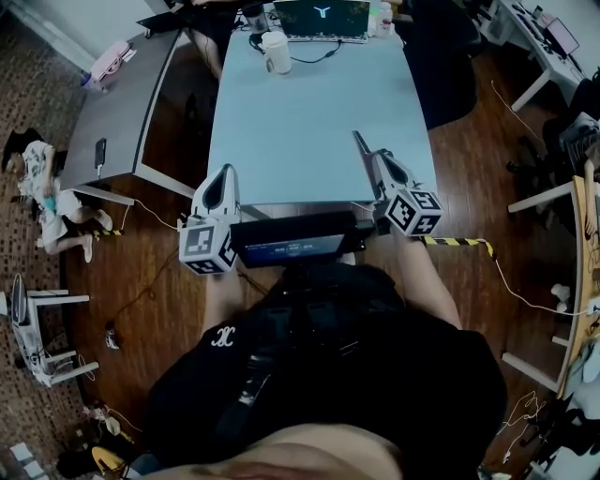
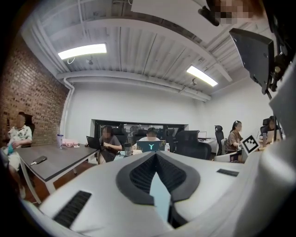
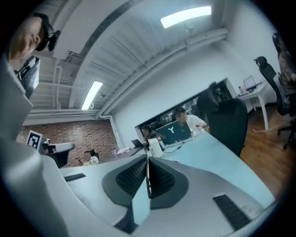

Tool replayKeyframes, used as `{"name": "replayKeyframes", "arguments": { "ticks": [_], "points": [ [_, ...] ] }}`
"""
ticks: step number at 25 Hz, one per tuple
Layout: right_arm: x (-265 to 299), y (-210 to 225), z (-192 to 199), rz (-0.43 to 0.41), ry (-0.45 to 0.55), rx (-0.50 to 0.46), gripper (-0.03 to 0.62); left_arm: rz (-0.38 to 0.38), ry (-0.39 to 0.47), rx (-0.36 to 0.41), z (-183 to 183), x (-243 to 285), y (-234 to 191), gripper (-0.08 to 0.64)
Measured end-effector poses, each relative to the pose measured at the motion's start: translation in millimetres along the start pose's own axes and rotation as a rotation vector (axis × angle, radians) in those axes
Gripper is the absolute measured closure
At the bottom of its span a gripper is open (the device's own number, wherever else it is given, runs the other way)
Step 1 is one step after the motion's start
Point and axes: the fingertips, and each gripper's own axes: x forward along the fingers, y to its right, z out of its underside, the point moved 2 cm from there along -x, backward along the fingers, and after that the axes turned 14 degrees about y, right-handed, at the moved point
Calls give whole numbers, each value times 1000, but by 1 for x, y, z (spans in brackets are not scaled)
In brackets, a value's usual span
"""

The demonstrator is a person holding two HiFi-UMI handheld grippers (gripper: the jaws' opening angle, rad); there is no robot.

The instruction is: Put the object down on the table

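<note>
My left gripper (image 1: 227,172) is held at the near edge of the light blue table (image 1: 309,122), over its left corner. My right gripper (image 1: 358,139) reaches a little further over the table's near right part. In the left gripper view the left gripper (image 2: 155,155) has its tips meeting, shut, with nothing between the dark pads (image 2: 138,173). The right gripper (image 3: 148,159) is shut too and holds nothing. No loose object lies near either gripper. A dark screen (image 1: 291,246) sits at the person's chest between the two marker cubes.
A white cup (image 1: 277,52), a black cable (image 1: 319,56) and an open laptop (image 1: 323,19) stand at the table's far end. A grey table (image 1: 122,103) with a phone (image 1: 100,152) is at the left, and a black chair (image 1: 450,66) at the right. People sit beyond.
</note>
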Motion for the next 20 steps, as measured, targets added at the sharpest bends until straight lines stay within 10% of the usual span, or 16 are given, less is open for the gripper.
{"name": "replayKeyframes", "arguments": {
  "ticks": [9, 20],
  "points": [
    [41, 42, 123, 155, -219, 250, 600, -10, -22, 10, 4, -4, -23, 558],
    [40, 72, 201, 290, -379, 339, 597, -55, -40, 13, 10, -4, -46, 558]
  ]
}}
